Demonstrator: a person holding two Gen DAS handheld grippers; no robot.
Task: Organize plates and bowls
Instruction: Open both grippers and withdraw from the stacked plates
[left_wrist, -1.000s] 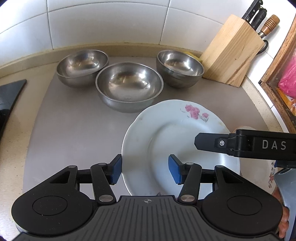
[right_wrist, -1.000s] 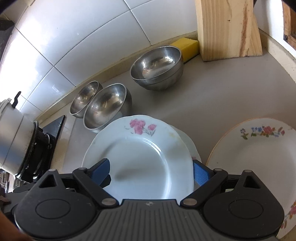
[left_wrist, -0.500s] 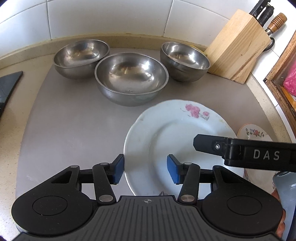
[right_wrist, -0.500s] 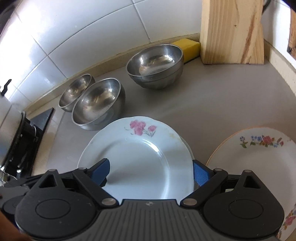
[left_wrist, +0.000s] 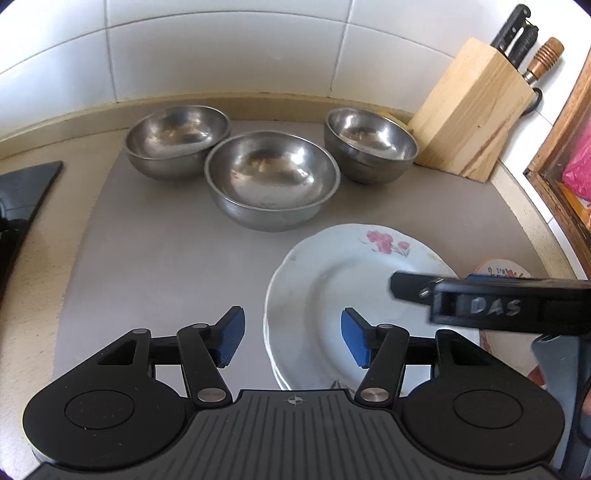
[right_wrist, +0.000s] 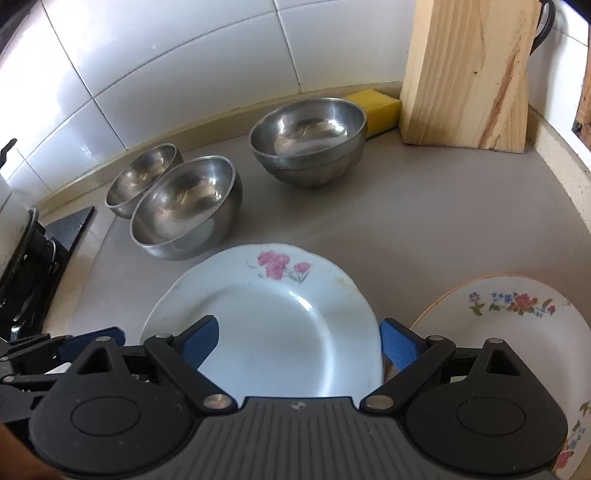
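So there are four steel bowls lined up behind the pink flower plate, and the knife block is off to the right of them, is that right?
Not quite: only three spots hold steel bowls, not four. The left wrist view shows one at left, a larger one in the middle and one at right, all behind the pink flower plate. The knife block does stand to their right.

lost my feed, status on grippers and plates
Left gripper open, empty. Right gripper open astride pink-flowered white plate stack. Three steel bowls beyond, nothing blocking.
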